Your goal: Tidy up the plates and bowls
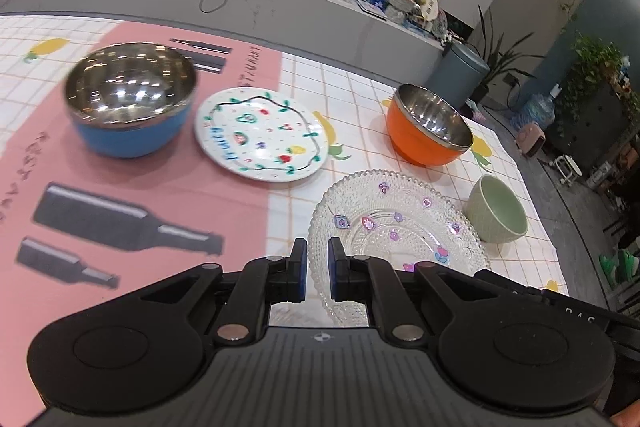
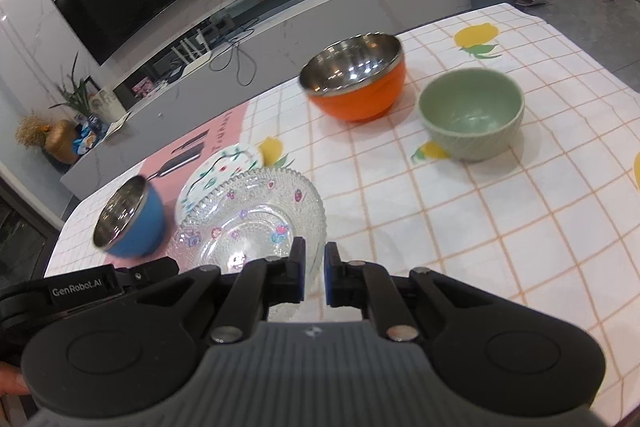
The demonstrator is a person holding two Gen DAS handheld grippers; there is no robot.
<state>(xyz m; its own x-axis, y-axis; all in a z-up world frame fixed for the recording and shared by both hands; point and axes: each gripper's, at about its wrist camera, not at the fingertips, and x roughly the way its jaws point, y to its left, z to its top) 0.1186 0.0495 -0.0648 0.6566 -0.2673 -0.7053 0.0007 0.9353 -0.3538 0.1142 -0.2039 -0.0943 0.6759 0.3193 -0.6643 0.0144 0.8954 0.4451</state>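
The glass plate [image 1: 396, 227] lies flat on the bench [image 1: 328, 83], just in front of both tools, beside the painted plate [image 1: 260, 133]. The left hand-held gripper [image 1: 317, 269] and right hand-held gripper [image 2: 314, 273] are both closed and carry nothing. To stack the plates well, a gripper should probably open first, then pinch the beaded rim squarely, since glass likely slips.

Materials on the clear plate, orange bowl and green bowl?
Clear plate: looks like pressed glass, transparent, beaded rim, flower decals; could be acrylic.
Orange bowl: mirror-bright steel-looking liner, matte orange shell, plastic or coated metal.
Green bowl: probably glazed ceramic, opaque, thick wall, crosshatch relief outside.
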